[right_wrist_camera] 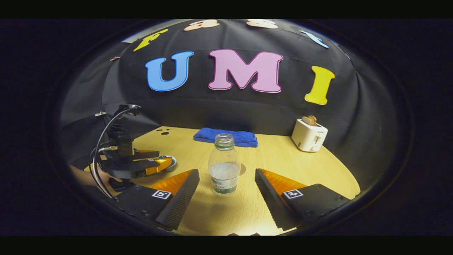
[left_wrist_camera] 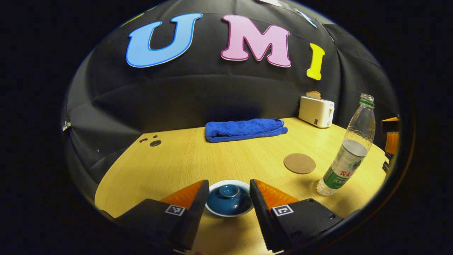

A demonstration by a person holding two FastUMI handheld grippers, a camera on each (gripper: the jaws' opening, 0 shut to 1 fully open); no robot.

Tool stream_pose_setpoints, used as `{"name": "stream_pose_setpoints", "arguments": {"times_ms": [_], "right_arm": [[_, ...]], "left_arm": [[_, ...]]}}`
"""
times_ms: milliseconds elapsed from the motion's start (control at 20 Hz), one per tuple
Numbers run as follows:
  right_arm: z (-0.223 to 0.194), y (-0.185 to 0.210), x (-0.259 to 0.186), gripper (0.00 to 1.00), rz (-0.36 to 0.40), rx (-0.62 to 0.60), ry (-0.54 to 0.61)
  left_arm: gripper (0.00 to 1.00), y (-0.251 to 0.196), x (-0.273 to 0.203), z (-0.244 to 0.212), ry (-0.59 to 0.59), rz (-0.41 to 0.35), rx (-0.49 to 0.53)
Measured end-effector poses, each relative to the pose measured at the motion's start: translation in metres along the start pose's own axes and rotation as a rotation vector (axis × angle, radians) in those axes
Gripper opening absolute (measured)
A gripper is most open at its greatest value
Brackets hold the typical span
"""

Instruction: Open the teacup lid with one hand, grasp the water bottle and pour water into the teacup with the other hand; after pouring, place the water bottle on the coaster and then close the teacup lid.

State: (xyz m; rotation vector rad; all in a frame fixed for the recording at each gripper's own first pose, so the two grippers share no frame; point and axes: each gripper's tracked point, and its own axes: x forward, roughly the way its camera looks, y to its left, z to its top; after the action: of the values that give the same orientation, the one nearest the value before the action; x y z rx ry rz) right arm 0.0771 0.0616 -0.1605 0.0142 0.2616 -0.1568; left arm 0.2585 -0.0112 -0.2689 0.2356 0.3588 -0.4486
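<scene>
left gripper view looks down along the left tongs point(left_wrist_camera: 228, 191), spread wide with nothing held; the lidded teacup point(left_wrist_camera: 229, 198) sits on the bench point(left_wrist_camera: 177, 163) between the two fingers, lid still on, neither finger touching it. farther right lies the round coaster point(left_wrist_camera: 299, 163), bare, and just beyond it the water bottle point(left_wrist_camera: 348, 148) stands uncapped and partly filled. a folded blue towel point(left_wrist_camera: 246, 129) lies by the back wall, with a white toaster point(left_wrist_camera: 316, 111) holding a slice of bread at the far right corner.

right gripper view has the right tongs point(right_wrist_camera: 227, 180) wide open and empty, the water bottle point(right_wrist_camera: 224, 165) upright between and just ahead of the fingertips, apart from both. off to the left, the left tongs point(right_wrist_camera: 155, 161) hang over the teacup point(right_wrist_camera: 170, 163).
</scene>
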Motion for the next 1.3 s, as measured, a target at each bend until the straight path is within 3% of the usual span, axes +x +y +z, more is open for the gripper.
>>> {"name": "stream_pose_setpoints", "arguments": {"times_ms": [150, 250, 400, 550, 750, 900, 1300], "right_arm": [[-0.004, 0.000, 0.002, 0.98, -0.007, 0.009, 0.006], [-0.005, -0.001, 0.004, 0.98, -0.010, 0.013, 0.006], [-0.007, -0.001, 0.008, 0.98, -0.014, 0.027, 0.010], [-0.007, -0.003, 0.015, 0.98, -0.024, 0.034, 0.006], [-0.008, -0.002, 0.026, 0.98, -0.027, 0.040, 0.000], [-0.009, 0.000, 0.034, 0.98, -0.030, 0.045, -0.005], [-0.012, 0.000, 0.059, 0.98, -0.043, 0.053, -0.012]], "left_arm": [[0.72, -0.001, 0.005, -0.007, 0.026, -0.005, 0.014], [0.66, -0.003, 0.005, -0.005, 0.023, -0.012, 0.026], [0.54, -0.004, 0.005, -0.006, 0.028, -0.015, 0.038], [0.34, -0.003, 0.006, -0.006, 0.031, -0.008, 0.053], [0.32, -0.003, 0.007, -0.003, 0.022, -0.016, 0.058], [0.24, -0.002, 0.007, 0.000, 0.011, -0.015, 0.025], [0.27, 0.006, -0.009, 0.024, -0.048, 0.004, -0.006]]}}
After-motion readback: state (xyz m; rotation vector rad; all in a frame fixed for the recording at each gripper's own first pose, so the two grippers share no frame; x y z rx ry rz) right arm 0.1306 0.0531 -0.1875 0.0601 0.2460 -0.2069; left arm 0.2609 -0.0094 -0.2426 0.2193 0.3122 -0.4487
